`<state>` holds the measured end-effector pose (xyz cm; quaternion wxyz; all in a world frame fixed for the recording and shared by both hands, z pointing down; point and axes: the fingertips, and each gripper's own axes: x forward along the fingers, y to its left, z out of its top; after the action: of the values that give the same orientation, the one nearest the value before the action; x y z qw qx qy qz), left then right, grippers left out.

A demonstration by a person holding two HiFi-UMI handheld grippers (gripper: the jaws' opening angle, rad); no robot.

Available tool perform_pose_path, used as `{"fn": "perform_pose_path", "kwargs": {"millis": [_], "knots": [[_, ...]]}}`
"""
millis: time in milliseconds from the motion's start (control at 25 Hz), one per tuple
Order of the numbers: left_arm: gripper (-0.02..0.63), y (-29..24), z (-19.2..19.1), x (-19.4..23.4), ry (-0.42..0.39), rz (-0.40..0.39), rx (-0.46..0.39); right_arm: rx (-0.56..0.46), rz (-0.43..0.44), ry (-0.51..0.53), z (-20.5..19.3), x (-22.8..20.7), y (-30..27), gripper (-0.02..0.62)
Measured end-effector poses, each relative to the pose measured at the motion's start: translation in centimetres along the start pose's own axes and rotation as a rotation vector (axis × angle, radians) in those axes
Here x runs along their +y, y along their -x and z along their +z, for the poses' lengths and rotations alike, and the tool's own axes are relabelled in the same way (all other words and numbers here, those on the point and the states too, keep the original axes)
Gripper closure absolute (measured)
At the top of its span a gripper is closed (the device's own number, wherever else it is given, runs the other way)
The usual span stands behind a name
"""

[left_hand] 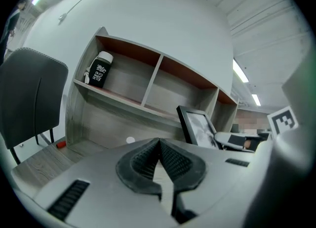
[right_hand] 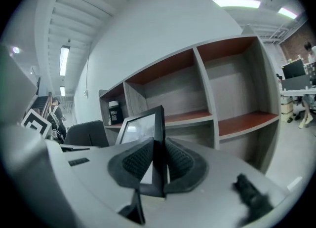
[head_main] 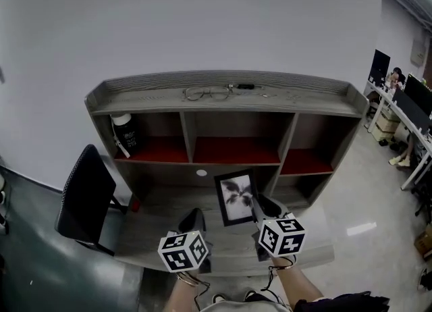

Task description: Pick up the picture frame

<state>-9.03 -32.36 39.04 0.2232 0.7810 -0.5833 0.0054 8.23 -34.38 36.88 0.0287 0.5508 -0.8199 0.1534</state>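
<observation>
The picture frame point(head_main: 235, 198) is black with a grey plant print, and it hangs tilted above the grey wooden desk point(head_main: 145, 229), in front of the shelf unit. My right gripper point(head_main: 260, 204) is shut on the frame's right edge. In the right gripper view the frame's edge point(right_hand: 159, 123) stands clamped between the two ribbed pads point(right_hand: 133, 162). My left gripper point(head_main: 192, 219) hovers to the left of the frame, apart from it. Its jaws point(left_hand: 159, 145) are shut with nothing between them, and the frame point(left_hand: 200, 128) shows beyond them to the right.
A shelf unit point(head_main: 229, 105) with red-floored compartments stands at the back of the desk. A black bottle point(head_main: 125, 134) sits in its left compartment and glasses point(head_main: 206, 92) lie on top. A black chair point(head_main: 84, 192) stands at the left. Office desks with monitors point(head_main: 412, 101) are at the far right.
</observation>
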Motion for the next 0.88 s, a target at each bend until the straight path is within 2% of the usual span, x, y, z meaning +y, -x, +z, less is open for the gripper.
{"fn": "perform_pose_path", "kwargs": {"millis": [600, 880], "knots": [[0.592, -0.1, -1.8, -5.0, -0.037, 0.039, 0.004, -0.042, 0.032, -0.024, 0.4, -2.6, 3.5, 0.509], [0.592, 0.0, -1.8, -5.9, -0.052, 0.05, -0.004, -0.044, 0.046, -0.035, 0.2, -3.2, 3.9, 0.509]]}}
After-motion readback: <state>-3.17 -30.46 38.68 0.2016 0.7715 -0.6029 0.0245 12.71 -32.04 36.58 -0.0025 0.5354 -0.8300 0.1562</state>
